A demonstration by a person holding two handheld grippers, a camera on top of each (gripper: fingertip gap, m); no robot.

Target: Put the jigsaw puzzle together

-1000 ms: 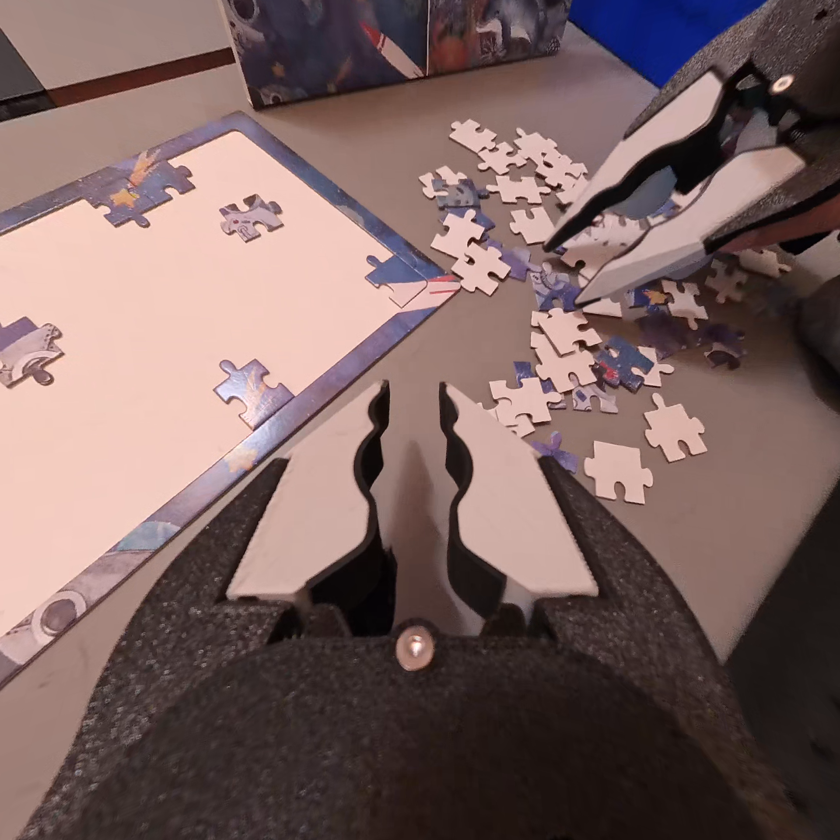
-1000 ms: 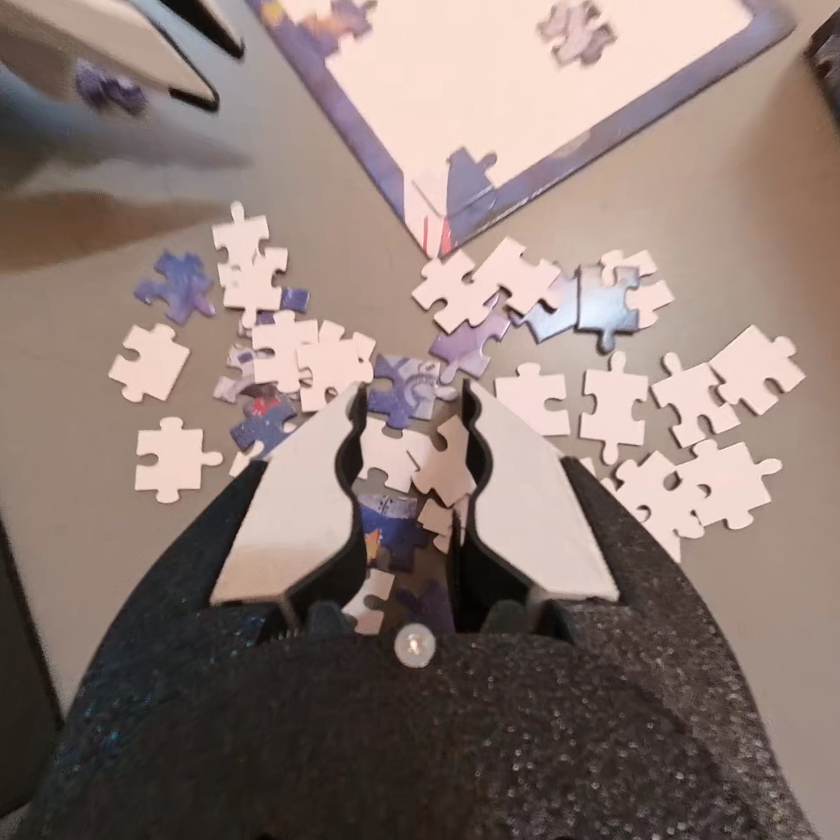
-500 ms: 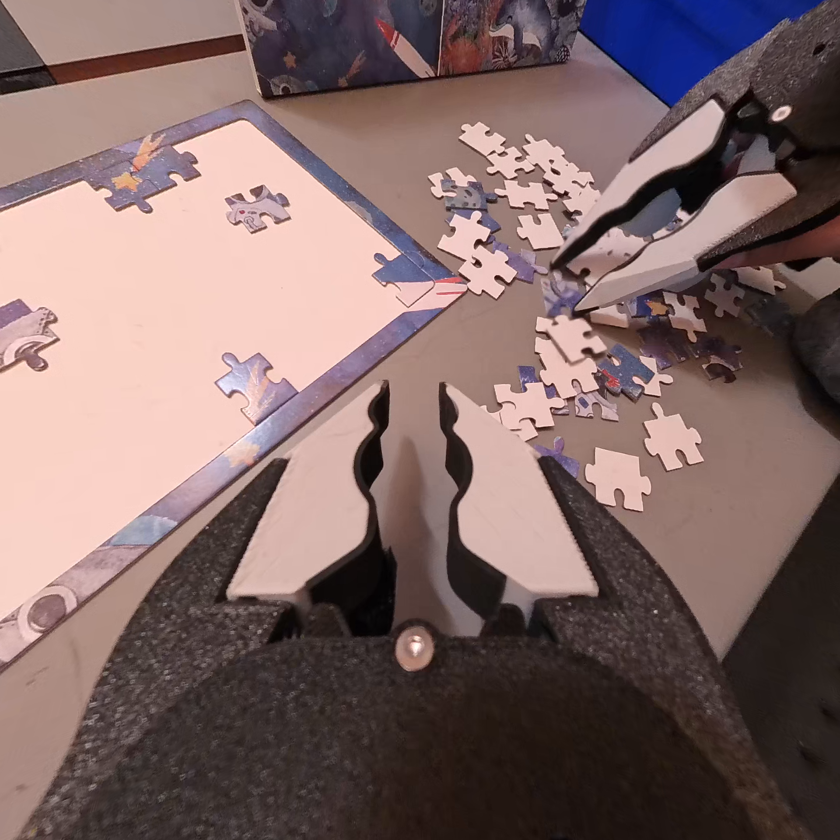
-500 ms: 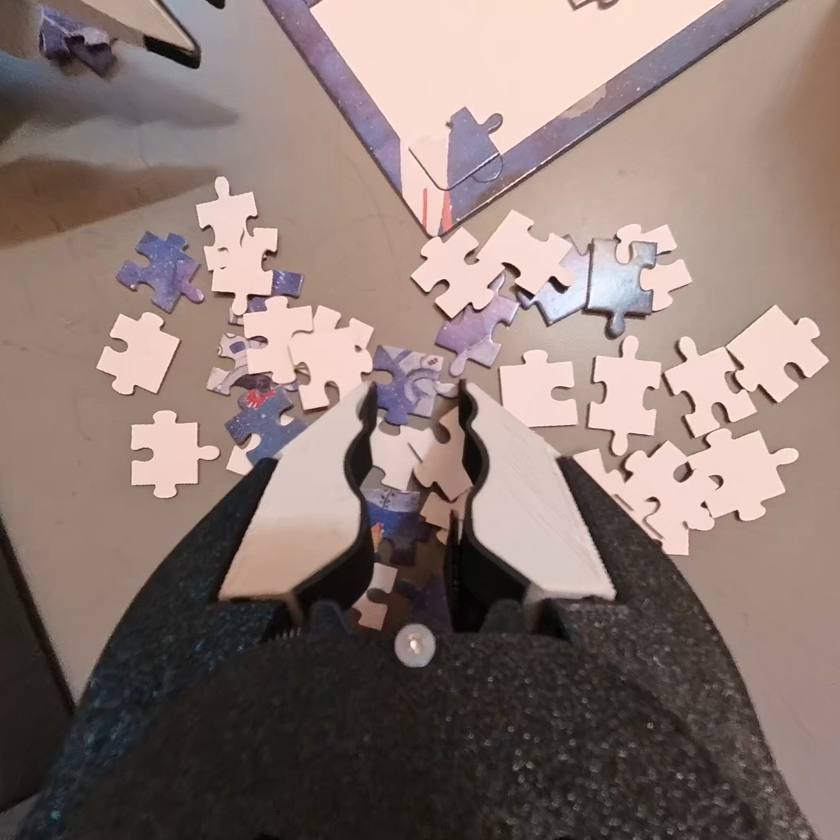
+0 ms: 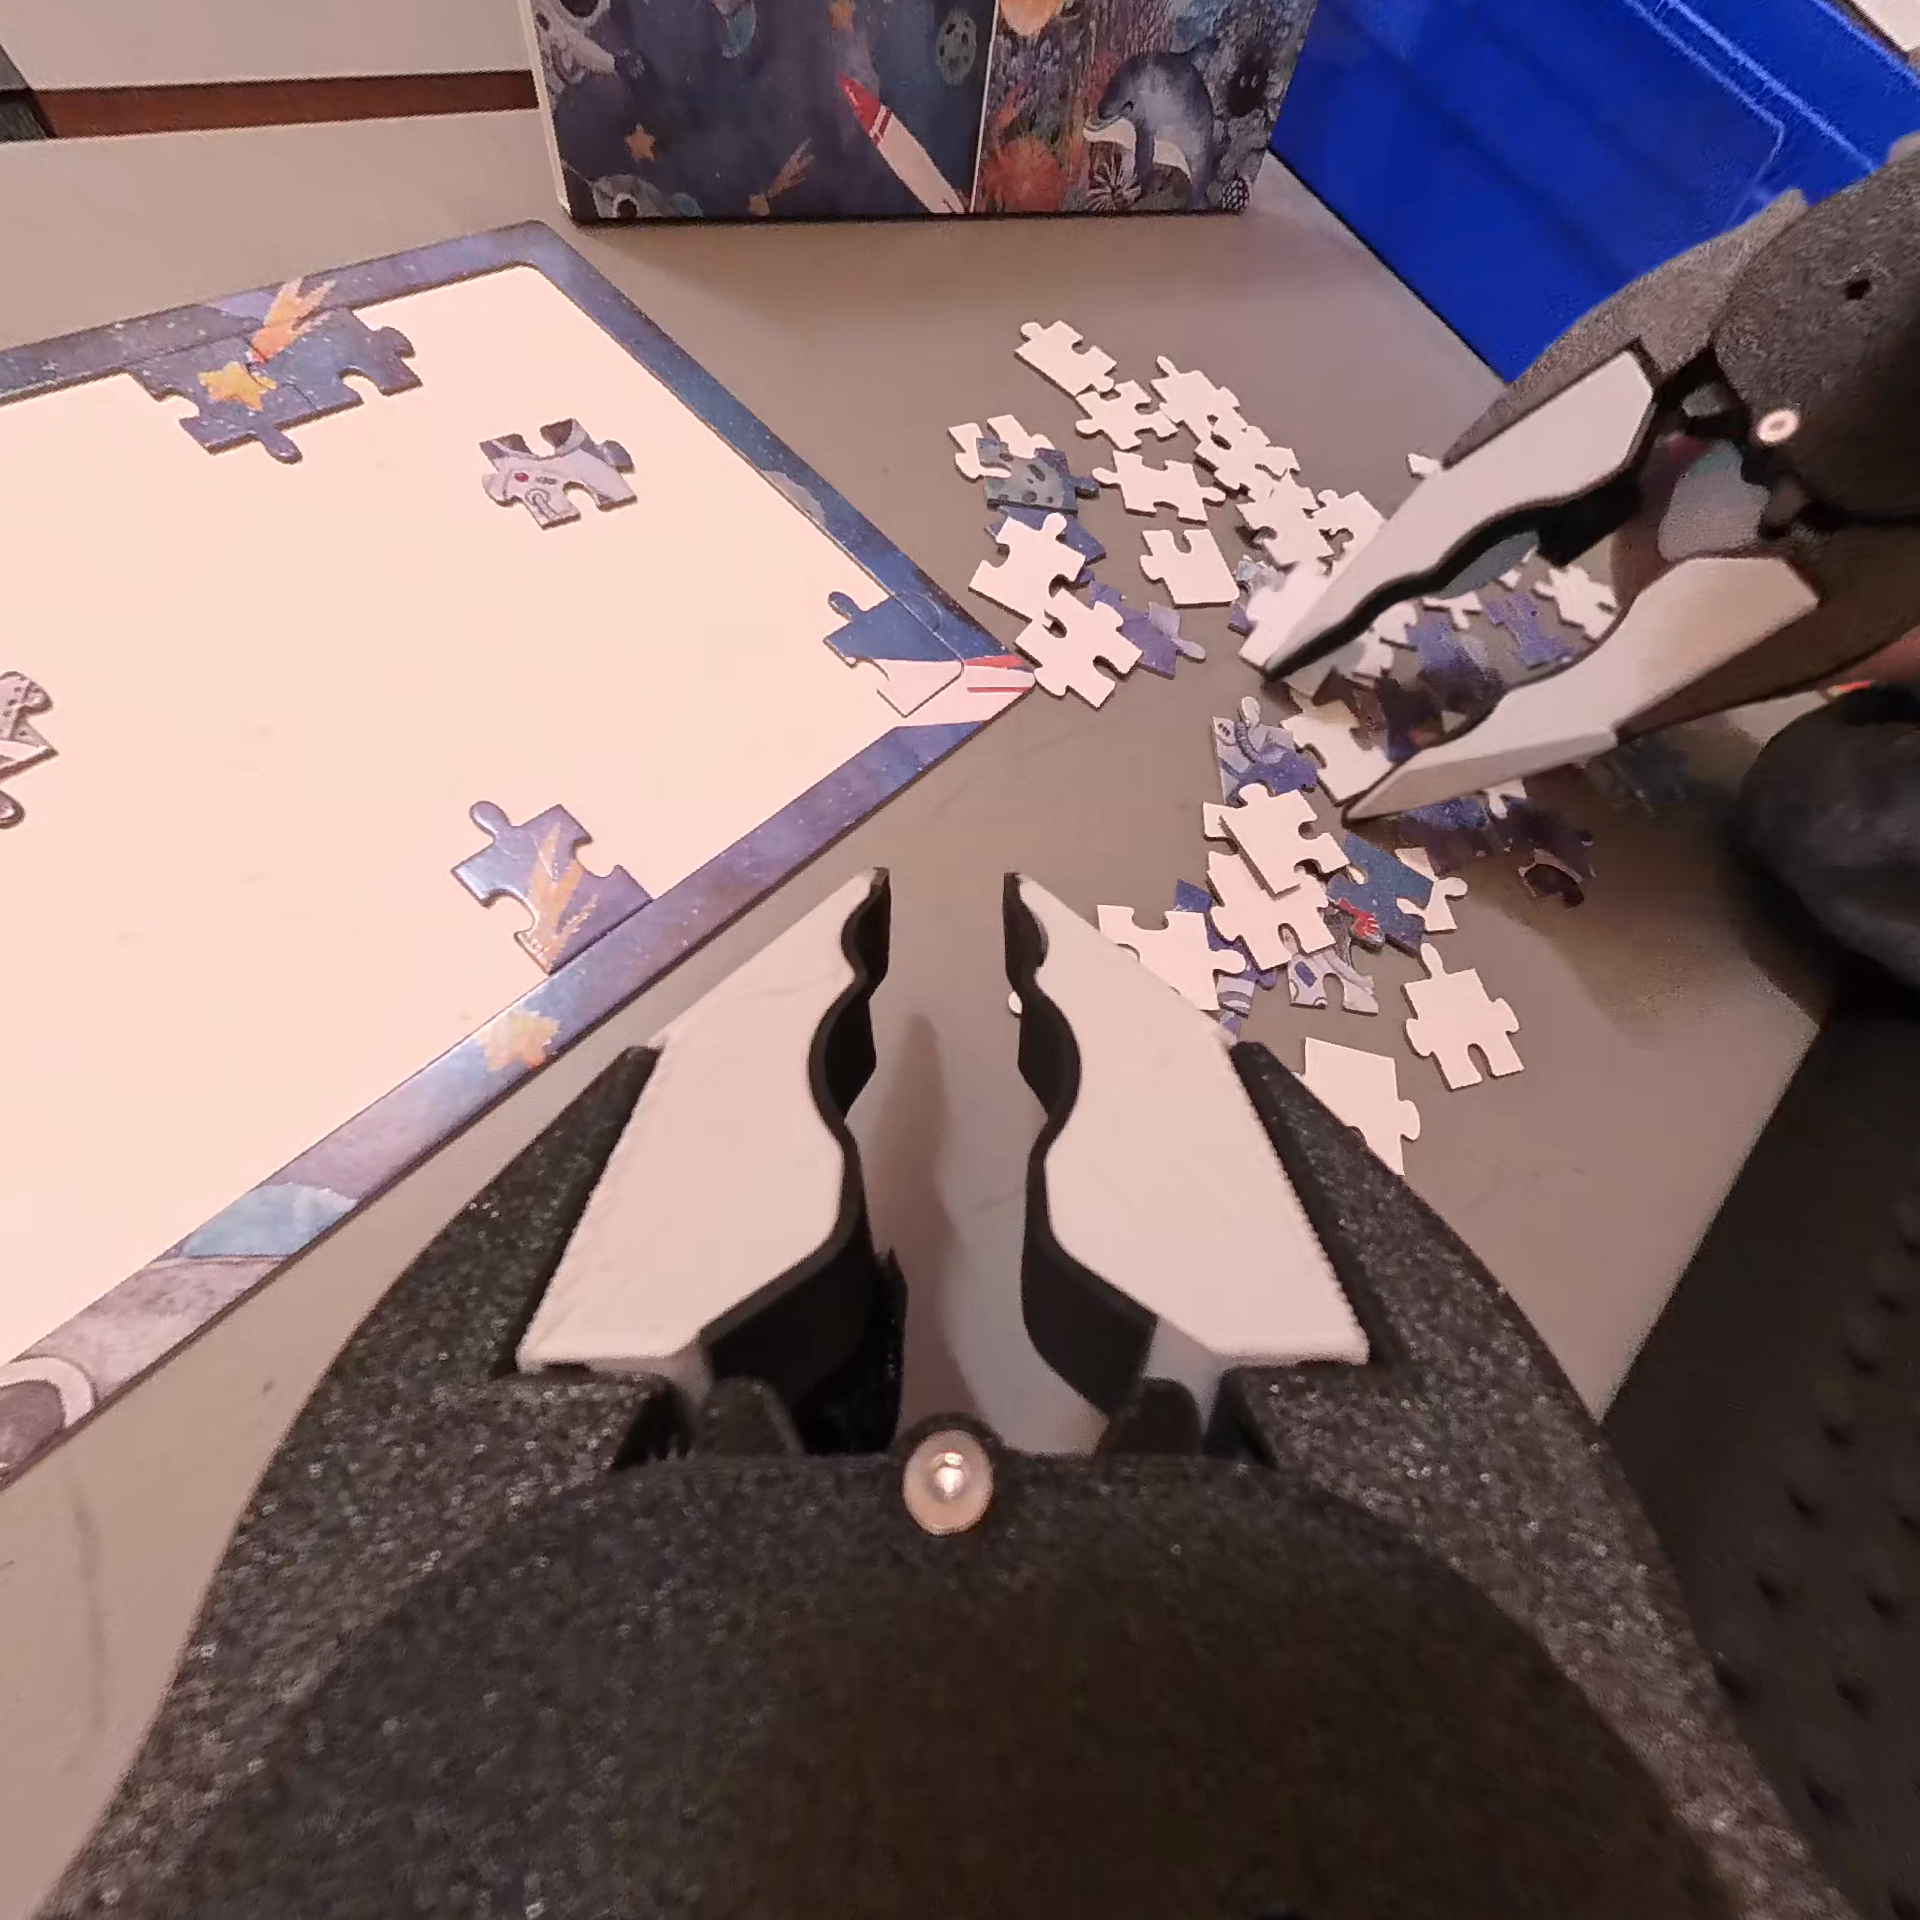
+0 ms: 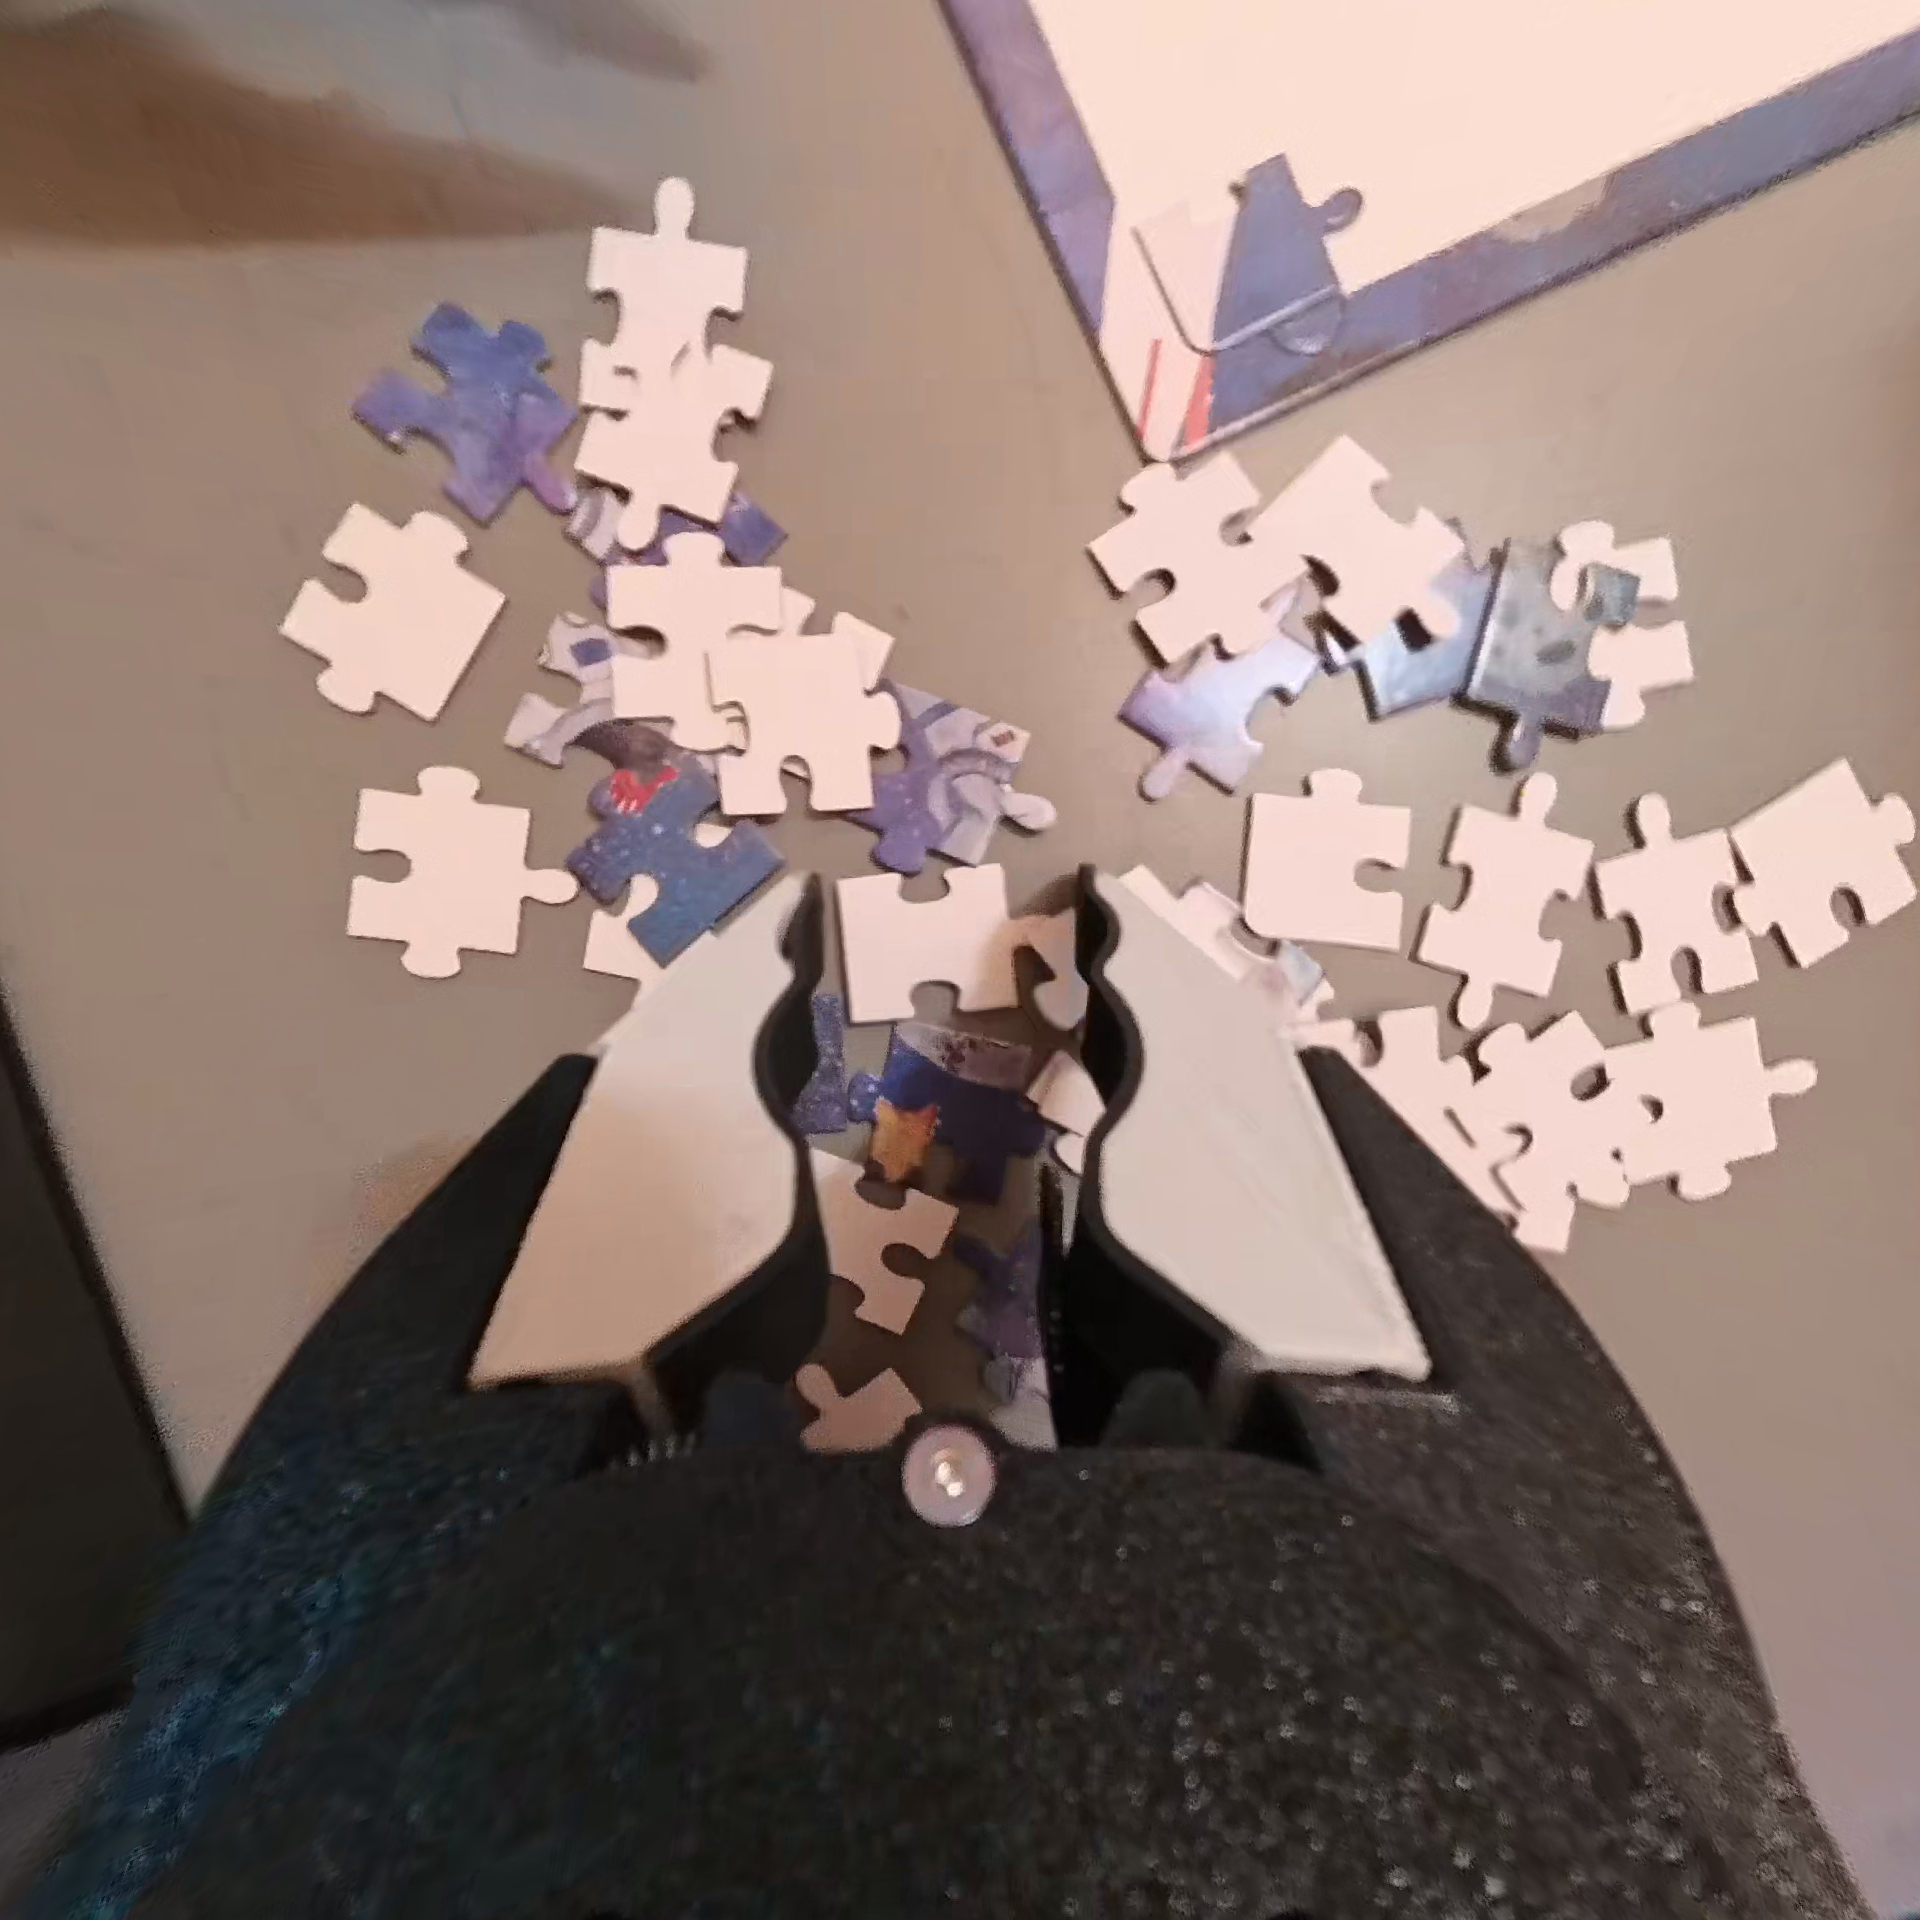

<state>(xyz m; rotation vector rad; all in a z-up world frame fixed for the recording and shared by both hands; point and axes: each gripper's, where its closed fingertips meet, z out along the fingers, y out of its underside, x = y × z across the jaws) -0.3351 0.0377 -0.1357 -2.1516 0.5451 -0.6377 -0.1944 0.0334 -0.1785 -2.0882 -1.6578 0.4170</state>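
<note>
Warm, even indoor light, soft shadows, wide-angle bending at edges, slight blur in the right wrist view.

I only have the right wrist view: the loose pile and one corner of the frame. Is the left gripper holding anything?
Observer: No. The left gripper is open and empty, over bare table beside the frame.
Operator: What's in the frame besides that corner piece?
Observer: A joined cluster at the far border, a loose robot piece, a comet piece at the near border, and one piece cut off at the left edge.
Operator: Where's the box?
Observer: The puzzle box stands beyond the frame.
</note>
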